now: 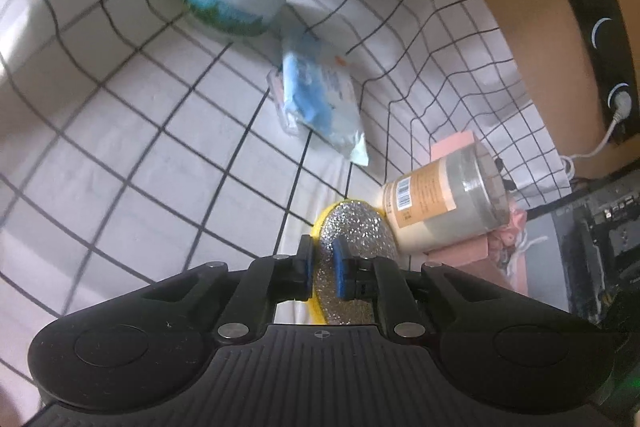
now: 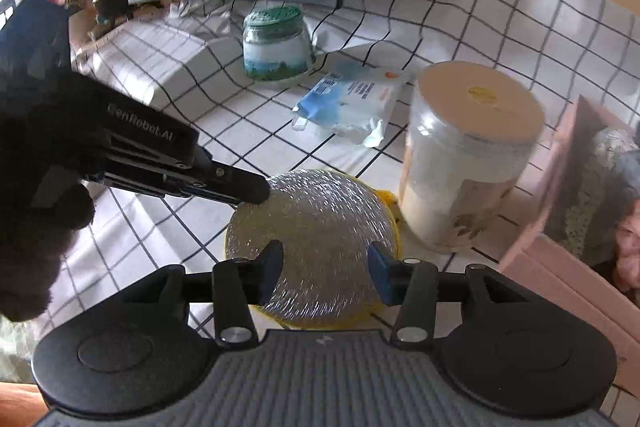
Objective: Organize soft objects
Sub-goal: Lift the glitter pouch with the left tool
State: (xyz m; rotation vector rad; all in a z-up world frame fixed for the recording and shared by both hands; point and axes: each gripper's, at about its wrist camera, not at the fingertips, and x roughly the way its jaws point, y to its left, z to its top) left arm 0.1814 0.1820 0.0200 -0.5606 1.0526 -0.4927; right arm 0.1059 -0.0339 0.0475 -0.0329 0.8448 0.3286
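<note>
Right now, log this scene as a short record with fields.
surface: checked cloth
left gripper: shut on the sponge's edge
right gripper: half open, straddling the sponge
sponge: round, silver scrubby face, yellow rim
nearest jar: tan-lidded jar, upright beside the sponge
farther back: wipes pack, green-lidded jar
pink box: right edge, holding soft items
</note>
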